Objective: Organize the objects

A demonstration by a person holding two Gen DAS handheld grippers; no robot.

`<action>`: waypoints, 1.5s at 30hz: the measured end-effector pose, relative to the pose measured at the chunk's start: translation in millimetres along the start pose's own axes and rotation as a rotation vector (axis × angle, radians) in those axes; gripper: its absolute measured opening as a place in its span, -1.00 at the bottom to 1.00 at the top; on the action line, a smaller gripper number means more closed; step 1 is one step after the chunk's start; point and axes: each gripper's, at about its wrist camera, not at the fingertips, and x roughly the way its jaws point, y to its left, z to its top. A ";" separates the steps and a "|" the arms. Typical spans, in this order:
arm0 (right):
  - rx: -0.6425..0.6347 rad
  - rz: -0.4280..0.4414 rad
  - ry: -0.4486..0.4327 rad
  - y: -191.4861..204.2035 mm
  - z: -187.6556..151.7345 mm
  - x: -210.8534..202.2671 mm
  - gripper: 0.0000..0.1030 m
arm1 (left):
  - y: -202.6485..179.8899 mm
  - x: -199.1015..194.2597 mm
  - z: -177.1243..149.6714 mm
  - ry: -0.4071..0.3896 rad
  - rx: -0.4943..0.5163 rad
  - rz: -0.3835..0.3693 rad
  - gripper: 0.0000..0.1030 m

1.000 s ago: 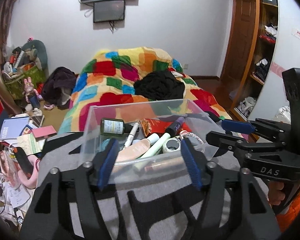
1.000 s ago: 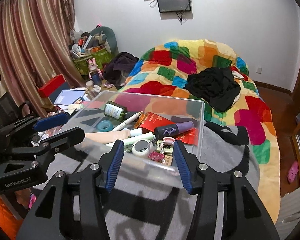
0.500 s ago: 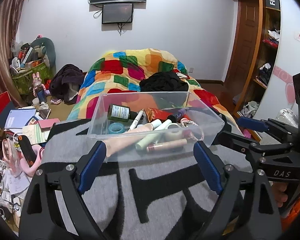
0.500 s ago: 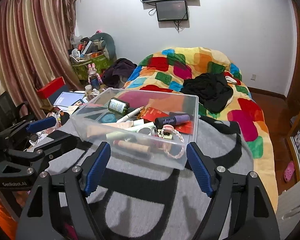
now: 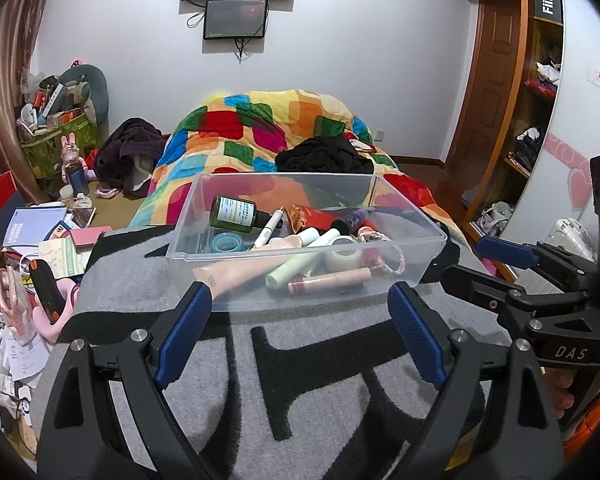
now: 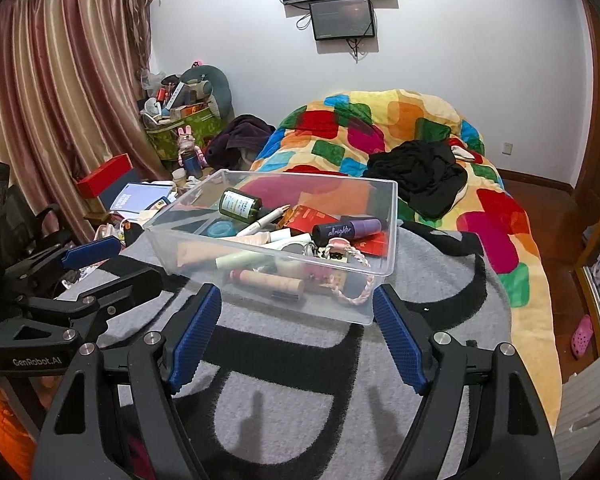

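left wrist view: clear plastic bin [image 5: 304, 264] of cosmetics sits on grey blanket [image 5: 328, 376], just beyond both tongs; left tongs [image 5: 296, 334] and right tongs [image 6: 298, 338] gape empty, having just widened. approach squarely, pinch the near rim.

- A grey blanket with black markings [image 5: 204, 392] covers the near end of the bed.
- A clear plastic bin [image 5: 400, 276] sits directly on it.
- A patchwork duvet [image 6: 500, 216] lies beyond, bearing black clothing [image 6: 420, 176].
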 end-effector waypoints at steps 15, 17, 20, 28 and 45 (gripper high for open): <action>0.004 0.004 0.001 1.9 -1.5 0.3 0.46 | -2.8 -1.7 2.4 -0.008 0.006 -0.003 0.76; 0.004 0.003 0.003 3.0 -2.3 1.1 0.46 | -3.0 -1.9 2.5 -0.007 0.006 -0.003 0.76; 0.005 0.005 0.003 3.3 -3.2 1.2 0.46 | -3.8 -2.0 1.7 0.000 0.007 -0.008 0.76; 0.005 0.007 0.002 3.5 -4.0 1.6 0.46 | -7.1 -1.9 0.2 0.008 0.021 -0.020 0.76; 0.017 0.005 0.003 6.4 -7.2 2.6 0.59 | -8.4 -5.4 -0.4 -0.006 0.025 -0.035 0.76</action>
